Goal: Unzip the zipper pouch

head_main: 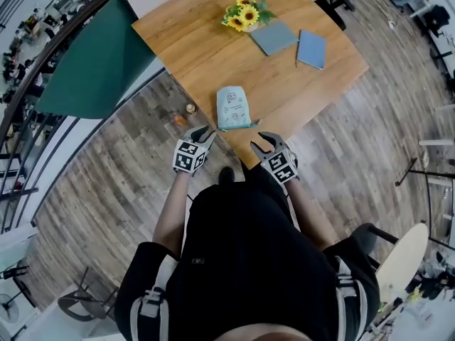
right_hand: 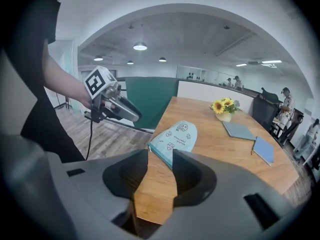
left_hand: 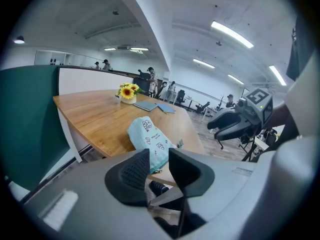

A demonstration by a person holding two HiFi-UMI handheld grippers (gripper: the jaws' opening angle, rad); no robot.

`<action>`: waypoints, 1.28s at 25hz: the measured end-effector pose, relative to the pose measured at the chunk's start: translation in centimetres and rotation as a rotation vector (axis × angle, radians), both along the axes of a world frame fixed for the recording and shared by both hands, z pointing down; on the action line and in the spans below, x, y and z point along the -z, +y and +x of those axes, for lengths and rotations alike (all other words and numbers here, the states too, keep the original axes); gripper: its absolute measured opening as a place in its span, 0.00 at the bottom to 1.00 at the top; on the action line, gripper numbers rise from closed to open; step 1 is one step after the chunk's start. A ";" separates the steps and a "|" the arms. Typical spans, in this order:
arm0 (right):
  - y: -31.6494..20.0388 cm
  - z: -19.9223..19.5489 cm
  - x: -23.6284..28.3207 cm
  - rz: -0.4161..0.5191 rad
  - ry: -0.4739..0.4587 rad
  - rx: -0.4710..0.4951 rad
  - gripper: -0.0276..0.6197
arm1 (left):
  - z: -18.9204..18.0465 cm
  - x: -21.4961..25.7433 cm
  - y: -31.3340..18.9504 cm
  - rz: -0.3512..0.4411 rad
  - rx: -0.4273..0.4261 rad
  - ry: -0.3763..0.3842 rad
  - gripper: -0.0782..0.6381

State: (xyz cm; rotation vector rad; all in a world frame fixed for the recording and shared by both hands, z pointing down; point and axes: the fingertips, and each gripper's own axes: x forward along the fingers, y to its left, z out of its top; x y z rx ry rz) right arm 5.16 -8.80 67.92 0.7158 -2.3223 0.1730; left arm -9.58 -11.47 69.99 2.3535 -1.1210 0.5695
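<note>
Found the pale teal fabric zipper pouch [head_main: 232,109], printed with small doodles, lying flat on the light wooden desk [head_main: 192,45], close to its near corner, one short end toward the person. Noted a small tab [head_main: 252,124] jutting from the pouch's near right corner. Observed the left claw [head_main: 202,133] held by the desk's near edge, just beside the pouch's near left corner and apart from it; saw its jaws spread with nothing between them, the pouch showing only beyond the gap. Observed the right claw [head_main: 265,142] by the desk's near corner, near the tab but not touching; saw its jaws spread wide and empty, with bare desk wood and the pouch visible past them. Recorded, at the far side of the desk, a small bunch of yellow sunflowers [head_main: 243,13], a grey-blue notebook [head_main: 274,38] just beside it and a blue notebook [head_main: 311,49] next to that, all well apart from the pouch. Logged a dark green panel [head_main: 96,59] along the desk's left side and a grey wood-plank floor [head_main: 121,183] below.
</note>
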 end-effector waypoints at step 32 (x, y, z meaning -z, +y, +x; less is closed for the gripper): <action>-4.8 0.6 -3.2 -0.126 0.039 0.113 0.27 | 2.5 -11.0 -4.6 -0.376 0.130 0.159 0.30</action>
